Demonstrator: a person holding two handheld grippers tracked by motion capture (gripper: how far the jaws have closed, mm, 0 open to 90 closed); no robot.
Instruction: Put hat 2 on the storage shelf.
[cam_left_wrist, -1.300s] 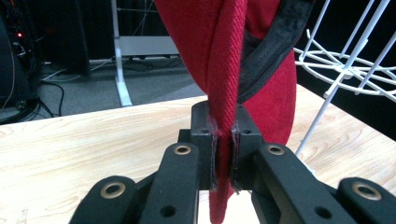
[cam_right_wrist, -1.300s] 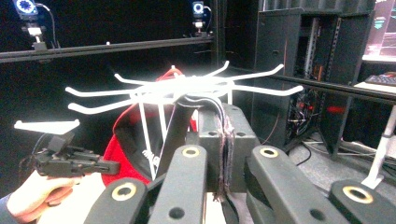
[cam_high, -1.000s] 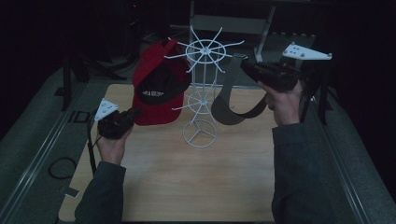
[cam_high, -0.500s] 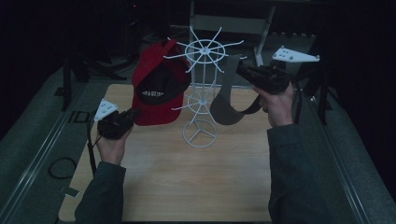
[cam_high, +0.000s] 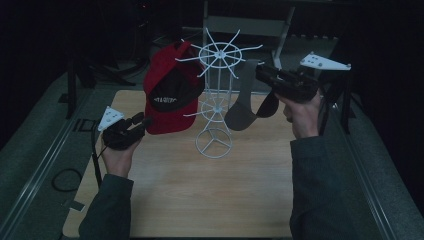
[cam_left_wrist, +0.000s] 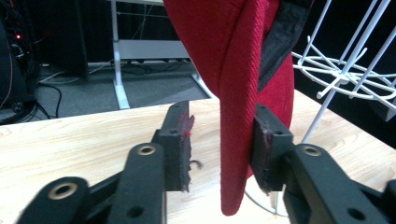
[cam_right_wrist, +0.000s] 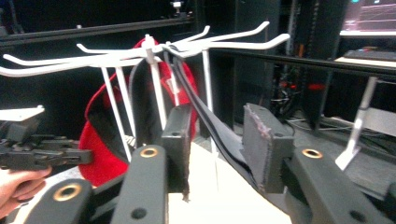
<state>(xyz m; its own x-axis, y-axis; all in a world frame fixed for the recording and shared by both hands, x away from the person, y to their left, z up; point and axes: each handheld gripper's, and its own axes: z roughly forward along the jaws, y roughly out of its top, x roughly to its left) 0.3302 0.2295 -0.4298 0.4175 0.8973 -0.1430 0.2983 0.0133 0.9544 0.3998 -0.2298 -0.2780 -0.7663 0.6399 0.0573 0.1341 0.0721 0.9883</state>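
A white wire rack (cam_high: 215, 100) stands on the wooden table (cam_high: 200, 195). A red cap (cam_high: 170, 95) hangs from its left hooks, a grey cap (cam_high: 242, 107) from the right side. My left gripper (cam_high: 144, 122) is at the red cap's lower edge. In the left gripper view the jaws stand open around the hanging brim (cam_left_wrist: 231, 116), with a gap on the left pad's side. My right gripper (cam_high: 260, 72) is up at the grey cap's top. In the right gripper view its jaws are open, and the cap's dark band (cam_right_wrist: 205, 112) runs between them from a rack hook (cam_right_wrist: 154, 51).
A metal frame (cam_high: 240, 22) stands behind the table's far edge, with dark equipment around it. Grey rails (cam_high: 45, 170) run along both table sides. A cable loop (cam_high: 65, 180) lies at the left. The rack's round base (cam_high: 214, 145) sits mid-table.
My right gripper and the grey cap have shifted slightly left, closer to the rack's top. The left gripper has stayed at the red cap's brim.
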